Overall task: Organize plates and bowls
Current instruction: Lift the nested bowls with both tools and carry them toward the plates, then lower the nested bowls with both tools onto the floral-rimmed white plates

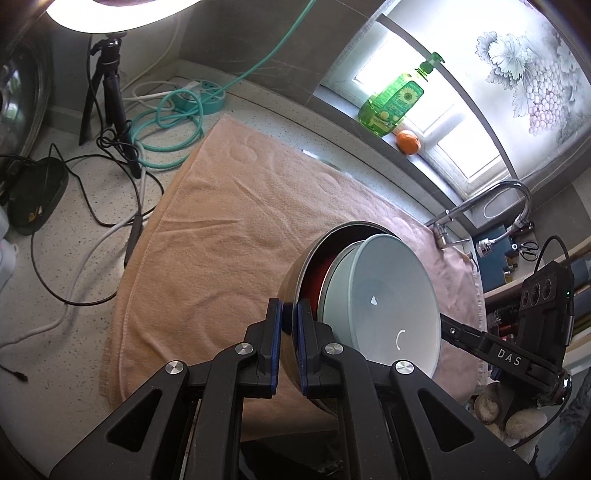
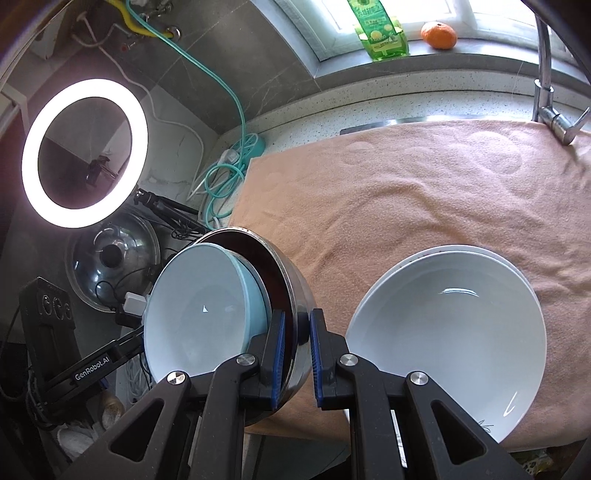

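The left gripper (image 1: 289,345) clamps the rim of a stainless steel bowl (image 1: 291,284), one blue pad outside the wall and the other inside, the fingers drawn narrow on the metal. The bowl is tipped up on edge, its opening facing to the right of the fingers and its rim running away from them along their line. Nested inside it sits a pale blue bowl (image 1: 384,295), tilted the same way, its hollow turned toward the right gripper, whose black arm reaches in from the far side of the stack. A dark red surface (image 1: 320,275) shows in the gap between the two bowls; what it belongs to cannot be told.

From the right wrist view, the right gripper (image 2: 297,356) straddles the steel bowl's (image 2: 293,295) rim in the same manner, left pad inside, right pad outside; a gap shows beside the outer pad, so whether it truly grips cannot be told. Here the blue bowl (image 2: 199,314) opens to the left of the fingers. Just right of the fingers, a white bowl (image 2: 450,332) rests upright, mouth up, in a second white dish (image 2: 491,254), on the peach towel (image 2: 388,184) that lies beneath and ahead of both grippers. Beyond the fingertips, a green bottle (image 2: 380,33) and an orange (image 2: 439,35) stand on the windowsill.
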Tool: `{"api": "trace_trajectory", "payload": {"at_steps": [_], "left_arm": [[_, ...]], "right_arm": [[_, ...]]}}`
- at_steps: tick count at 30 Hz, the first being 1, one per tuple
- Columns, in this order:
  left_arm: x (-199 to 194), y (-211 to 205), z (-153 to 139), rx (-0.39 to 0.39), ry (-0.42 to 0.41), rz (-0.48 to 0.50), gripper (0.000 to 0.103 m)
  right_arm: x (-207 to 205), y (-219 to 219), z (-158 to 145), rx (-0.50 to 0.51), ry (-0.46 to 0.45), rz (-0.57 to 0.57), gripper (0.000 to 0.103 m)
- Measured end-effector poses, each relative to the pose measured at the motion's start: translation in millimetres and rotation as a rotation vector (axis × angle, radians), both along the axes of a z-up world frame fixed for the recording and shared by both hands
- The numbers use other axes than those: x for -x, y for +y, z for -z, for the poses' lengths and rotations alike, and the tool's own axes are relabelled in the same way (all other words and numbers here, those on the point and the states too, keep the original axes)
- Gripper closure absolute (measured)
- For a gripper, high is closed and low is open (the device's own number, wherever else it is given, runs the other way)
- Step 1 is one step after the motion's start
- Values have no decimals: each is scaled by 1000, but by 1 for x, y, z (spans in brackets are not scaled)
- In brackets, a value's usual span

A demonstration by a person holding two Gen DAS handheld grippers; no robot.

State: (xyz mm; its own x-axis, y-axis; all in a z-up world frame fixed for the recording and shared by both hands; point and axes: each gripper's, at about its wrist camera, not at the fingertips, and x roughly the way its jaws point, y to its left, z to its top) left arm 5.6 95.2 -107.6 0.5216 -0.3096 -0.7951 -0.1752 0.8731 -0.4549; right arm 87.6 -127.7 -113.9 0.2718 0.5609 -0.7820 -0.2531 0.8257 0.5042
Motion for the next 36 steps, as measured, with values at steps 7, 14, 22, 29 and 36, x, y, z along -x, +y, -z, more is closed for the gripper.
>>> {"api": "trace_trajectory", "payload": {"at_steps": [7,14,22,29,36], "left_arm": [[-5,-27,-5,-1,-10,40,98],[-9,-55,-4,4,-8,79,98],[-13,-88,-1,-5,2,126,98],[-15,-108,6,-4,25,142,98],[-19,-123,12,-10,38,154,98]], "right_arm": [[3,-30,-5,-3,-5,35,91],[6,-63,-7,1,-9,72,91],[9,-99,-4,12,-4,110,91],[11,-120,2,21,4,131,91],[10,-135,7,33,10,141,91]]}}
